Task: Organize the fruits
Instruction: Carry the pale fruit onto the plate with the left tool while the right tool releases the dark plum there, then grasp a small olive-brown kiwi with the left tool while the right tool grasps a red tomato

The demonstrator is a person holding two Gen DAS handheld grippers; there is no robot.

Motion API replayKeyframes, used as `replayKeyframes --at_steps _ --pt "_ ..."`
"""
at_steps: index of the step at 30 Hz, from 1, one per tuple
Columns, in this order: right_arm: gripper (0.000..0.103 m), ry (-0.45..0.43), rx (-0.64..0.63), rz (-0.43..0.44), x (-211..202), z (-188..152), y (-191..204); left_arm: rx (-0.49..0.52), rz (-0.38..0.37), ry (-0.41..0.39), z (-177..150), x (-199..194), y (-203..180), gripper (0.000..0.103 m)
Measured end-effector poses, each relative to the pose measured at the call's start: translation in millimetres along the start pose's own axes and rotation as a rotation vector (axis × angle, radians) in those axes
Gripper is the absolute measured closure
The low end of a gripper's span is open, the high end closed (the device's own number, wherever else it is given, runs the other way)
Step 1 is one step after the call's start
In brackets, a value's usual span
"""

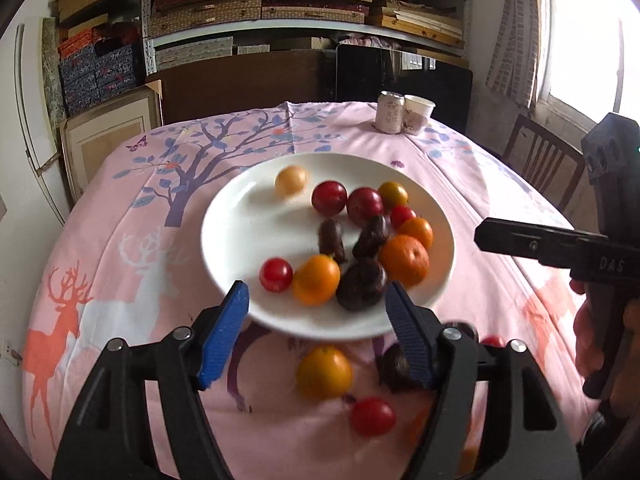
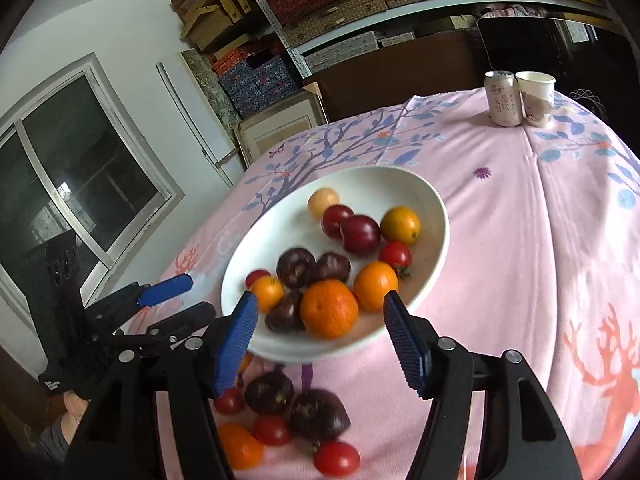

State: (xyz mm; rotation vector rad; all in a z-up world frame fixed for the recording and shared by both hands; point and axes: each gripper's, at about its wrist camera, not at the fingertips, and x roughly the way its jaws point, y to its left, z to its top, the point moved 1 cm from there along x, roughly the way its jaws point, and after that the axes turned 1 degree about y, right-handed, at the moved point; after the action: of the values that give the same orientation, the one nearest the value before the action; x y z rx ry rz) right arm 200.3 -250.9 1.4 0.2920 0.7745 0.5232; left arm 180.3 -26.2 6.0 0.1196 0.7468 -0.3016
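A white plate (image 1: 236, 216) (image 2: 416, 188) on the pink tablecloth holds several fruits: oranges (image 1: 404, 258), red tomatoes (image 1: 276, 275), plums (image 1: 329, 198) and dark purple fruits (image 1: 362, 284). My left gripper (image 1: 317, 294) hovers open over the plate's near rim with nothing between its blue pads. Below the rim an orange fruit (image 1: 324, 372), a red tomato (image 1: 372, 416) and a dark fruit (image 1: 394, 368) lie loose on the cloth. My right gripper (image 2: 320, 300) is also open and empty at the near rim, above loose dark fruits (image 2: 318, 414) and tomatoes (image 2: 336, 458).
A drink can (image 1: 390, 112) and a paper cup (image 1: 418, 114) stand at the table's far edge. A wooden chair (image 1: 544, 160) is at the right. Shelves of boxes (image 1: 304, 4) fill the back wall. The other gripper (image 1: 540, 244) (image 2: 200, 296) shows at each view's side.
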Motion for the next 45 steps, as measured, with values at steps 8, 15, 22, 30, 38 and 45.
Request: replayKeyframes --at_steps 8,15,22,30,38,45 --pt "0.033 -0.035 0.022 -0.001 -43.3 -68.7 -23.4 0.146 -0.046 0.064 -83.4 -39.8 -51.3 0.033" --pt "0.031 -0.072 0.036 0.004 -51.5 -71.9 -30.7 0.269 -0.060 0.085 -124.5 -44.8 -110.0 0.057" --pt "0.031 -0.043 -0.012 0.005 -48.2 -73.1 -20.9 0.207 -0.078 0.100 -116.8 -24.7 -115.9 0.075" --pt "0.042 0.078 -0.170 -0.051 -24.9 -81.8 8.0 0.071 -0.104 0.068 -112.9 -50.0 -80.9 0.075" --pt "0.066 0.220 -0.189 -0.137 9.2 -79.9 15.2 0.003 -0.083 0.072 -113.9 -58.0 -49.6 0.075" --pt "0.074 0.145 -0.112 -0.080 -7.8 -77.2 3.8 -0.016 -0.083 0.039 -108.8 -62.1 -44.4 0.075"
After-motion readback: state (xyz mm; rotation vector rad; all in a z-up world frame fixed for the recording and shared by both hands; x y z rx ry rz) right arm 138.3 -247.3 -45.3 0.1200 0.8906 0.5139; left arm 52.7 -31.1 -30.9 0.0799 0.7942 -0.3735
